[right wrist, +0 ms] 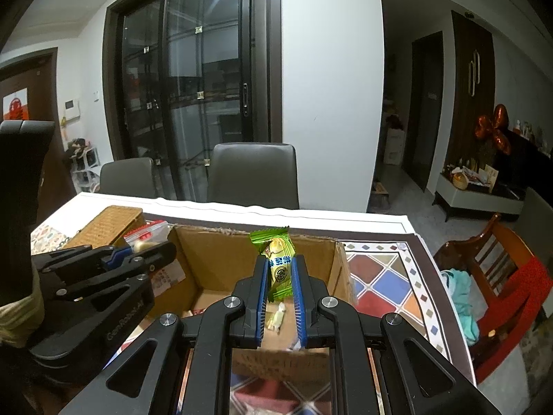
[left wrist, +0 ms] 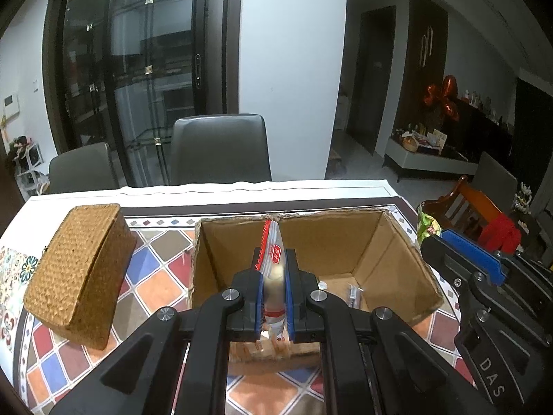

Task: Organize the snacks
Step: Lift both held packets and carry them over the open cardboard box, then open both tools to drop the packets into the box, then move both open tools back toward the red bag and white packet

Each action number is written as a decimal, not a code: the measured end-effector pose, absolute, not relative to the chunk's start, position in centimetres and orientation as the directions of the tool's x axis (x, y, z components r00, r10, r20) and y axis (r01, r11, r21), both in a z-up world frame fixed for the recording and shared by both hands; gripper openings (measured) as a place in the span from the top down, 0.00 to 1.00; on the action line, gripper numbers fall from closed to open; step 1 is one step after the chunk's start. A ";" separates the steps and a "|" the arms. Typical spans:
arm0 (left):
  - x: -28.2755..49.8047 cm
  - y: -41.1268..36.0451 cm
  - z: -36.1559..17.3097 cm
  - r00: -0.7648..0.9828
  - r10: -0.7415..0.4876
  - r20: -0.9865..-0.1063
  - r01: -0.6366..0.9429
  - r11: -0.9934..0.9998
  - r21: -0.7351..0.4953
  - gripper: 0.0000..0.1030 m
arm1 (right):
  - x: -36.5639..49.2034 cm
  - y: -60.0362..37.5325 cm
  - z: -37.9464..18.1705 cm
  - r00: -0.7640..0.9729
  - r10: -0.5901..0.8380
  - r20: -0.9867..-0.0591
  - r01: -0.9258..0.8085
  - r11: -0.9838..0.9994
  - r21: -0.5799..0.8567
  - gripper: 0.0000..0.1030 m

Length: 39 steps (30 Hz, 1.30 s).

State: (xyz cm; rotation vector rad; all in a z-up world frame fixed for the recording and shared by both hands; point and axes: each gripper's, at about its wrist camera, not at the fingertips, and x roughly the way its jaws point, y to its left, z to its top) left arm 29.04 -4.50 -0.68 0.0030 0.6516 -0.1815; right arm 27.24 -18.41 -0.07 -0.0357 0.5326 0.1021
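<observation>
On the tiled-pattern tablecloth [left wrist: 155, 287], an open brown cardboard box [left wrist: 345, 242] already holds a few small wrapped snacks, while left gripper [left wrist: 274, 276] pinches a red-and-white packet [left wrist: 274, 259] and right gripper [right wrist: 280, 276] pinches a green packet [right wrist: 280, 263] above it, both unreleased.

A brown cardboard box [left wrist: 345, 242] sits on a worktop cloth [left wrist: 155, 276] of red, blue and orange diamonds, with a green wrapper [right wrist: 280, 269], a red-and-white packet [left wrist: 274, 276] and a tan woven basket [left wrist: 79, 269].

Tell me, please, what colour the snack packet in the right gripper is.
Green snack packet with yellow, clearest in the right wrist view.
</observation>
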 end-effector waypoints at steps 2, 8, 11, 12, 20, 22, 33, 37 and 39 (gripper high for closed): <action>29.6 -4.6 -0.8 0.777 -0.168 -0.606 0.174 0.984 -0.050 0.89 | 27.8 -18.4 -0.2 0.855 0.089 -0.512 -0.106 0.994 -0.004 0.85; 30.8 -4.8 -1.7 0.768 -0.167 -0.618 0.174 0.984 -0.050 0.89 | 29.1 -18.5 -0.9 0.847 0.092 -0.524 -0.106 0.994 0.004 0.85; 31.1 -4.9 -2.0 0.765 -0.166 -0.622 0.173 0.984 -0.049 0.89 | 29.6 -18.5 -1.3 0.844 0.091 -0.529 -0.105 0.994 0.003 0.85; 31.3 -4.9 -2.2 0.763 -0.170 -0.624 0.176 0.983 -0.052 0.89 | 29.8 -18.5 -1.5 0.842 0.090 -0.532 -0.105 0.994 0.002 0.85; 31.7 -5.0 -2.7 0.762 -0.159 -0.628 0.177 0.984 -0.034 0.78 | 30.7 -18.4 -2.1 0.834 0.066 -0.548 -0.084 0.996 -0.006 0.79; 31.6 -5.1 -2.6 0.764 -0.152 -0.627 0.179 0.984 -0.020 0.64 | 30.9 -18.7 -2.2 0.829 0.062 -0.556 -0.072 0.997 0.003 0.69; 30.4 -4.7 -2.0 0.774 -0.129 -0.620 0.158 0.987 -0.007 0.37 | 29.7 -19.5 -1.4 0.842 0.021 -0.539 -0.019 1.000 0.010 0.40; 29.7 -4.4 -1.6 0.777 -0.121 -0.617 0.148 0.989 -0.009 0.35 | 29.2 -19.4 -1.0 0.844 0.010 -0.537 -0.009 1.000 0.005 0.36; 29.3 -4.2 -1.3 0.781 -0.117 -0.613 0.142 0.990 -0.008 0.33 | 28.7 -19.5 -0.7 0.846 0.006 -0.534 -0.004 1.000 0.004 0.34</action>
